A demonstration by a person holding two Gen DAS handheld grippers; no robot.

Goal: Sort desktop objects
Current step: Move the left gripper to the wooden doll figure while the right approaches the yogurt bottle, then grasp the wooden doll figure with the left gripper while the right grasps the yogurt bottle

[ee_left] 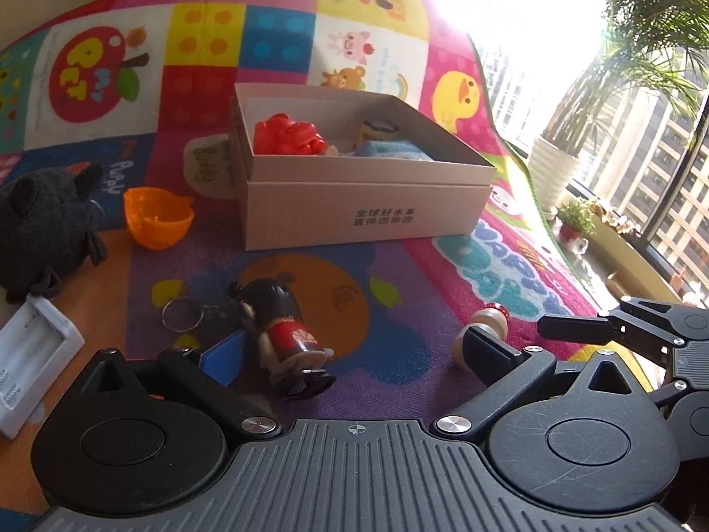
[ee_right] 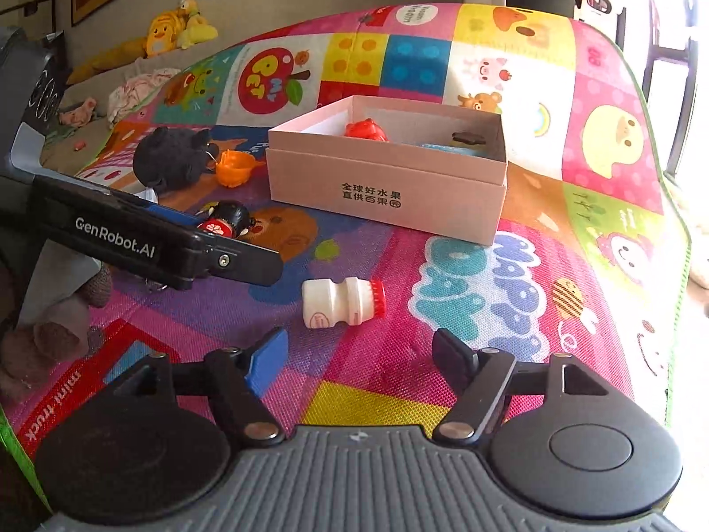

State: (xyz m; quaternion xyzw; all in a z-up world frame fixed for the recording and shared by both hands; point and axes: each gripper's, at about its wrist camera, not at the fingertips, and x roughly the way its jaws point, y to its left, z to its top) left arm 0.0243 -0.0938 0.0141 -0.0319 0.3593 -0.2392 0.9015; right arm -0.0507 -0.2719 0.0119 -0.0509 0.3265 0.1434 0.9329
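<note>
A pink cardboard box (ee_left: 368, 217) (ee_right: 385, 186) stands on the colourful play mat and holds a red toy (ee_left: 288, 135) and a blue item. A doll keychain (ee_left: 283, 328) (ee_right: 226, 219) in a red dress lies between the fingers of my open left gripper (ee_left: 354, 357). A small white bottle with a red cap (ee_right: 343, 301) (ee_left: 483, 323) lies on its side just ahead of my open right gripper (ee_right: 359, 357). An orange cup (ee_left: 157, 219) (ee_right: 234, 168) and a black plush toy (ee_left: 44, 230) (ee_right: 175, 157) lie left of the box.
A white battery charger (ee_left: 31, 354) lies at the left near edge. The mat (ee_right: 598, 221) drops off at the right, beside a window with potted plants (ee_left: 554, 164). Plush toys and cloth (ee_right: 168, 31) lie on a sofa behind.
</note>
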